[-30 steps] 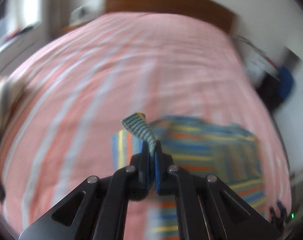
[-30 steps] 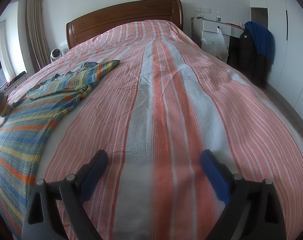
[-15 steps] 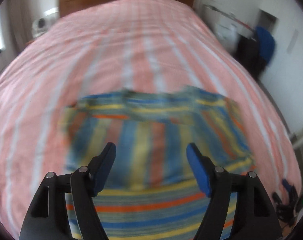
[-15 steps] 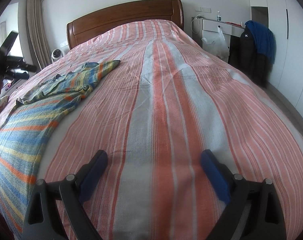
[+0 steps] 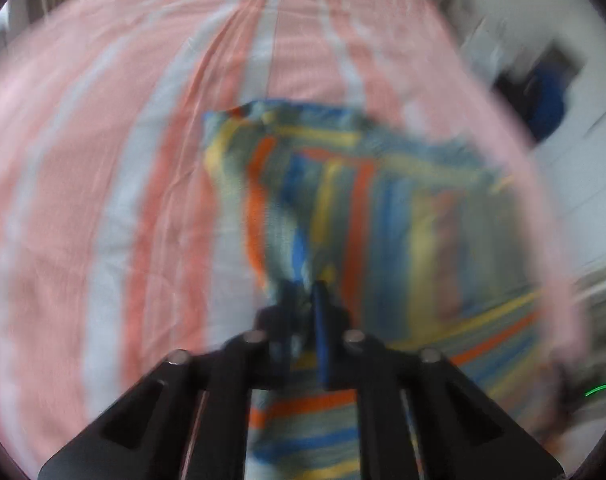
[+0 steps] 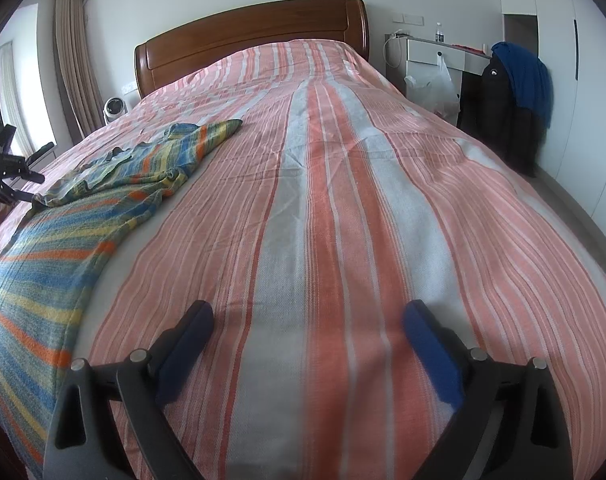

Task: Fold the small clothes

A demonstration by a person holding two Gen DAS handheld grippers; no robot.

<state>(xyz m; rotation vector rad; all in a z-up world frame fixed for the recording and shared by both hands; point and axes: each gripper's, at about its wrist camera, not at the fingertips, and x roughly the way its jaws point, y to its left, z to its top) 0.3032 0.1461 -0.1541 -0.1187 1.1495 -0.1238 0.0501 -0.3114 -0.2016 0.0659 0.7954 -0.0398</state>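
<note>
Faintly, small white logo on black jacket (image 6: pixel 499 92); unreadable.

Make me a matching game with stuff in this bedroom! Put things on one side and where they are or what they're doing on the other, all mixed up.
Things:
1. left gripper
2. right gripper
3. striped shirt
4. blue cloth

States or places:
A. draped over dark clothes beside the bed
B. jaws wide apart over bare bedspread, holding nothing
C. lying on the bed's left side in the right wrist view
D. has just closed, pinching striped fabric

Pairs: 1-D, 2-B, 3-C, 4-A
</note>
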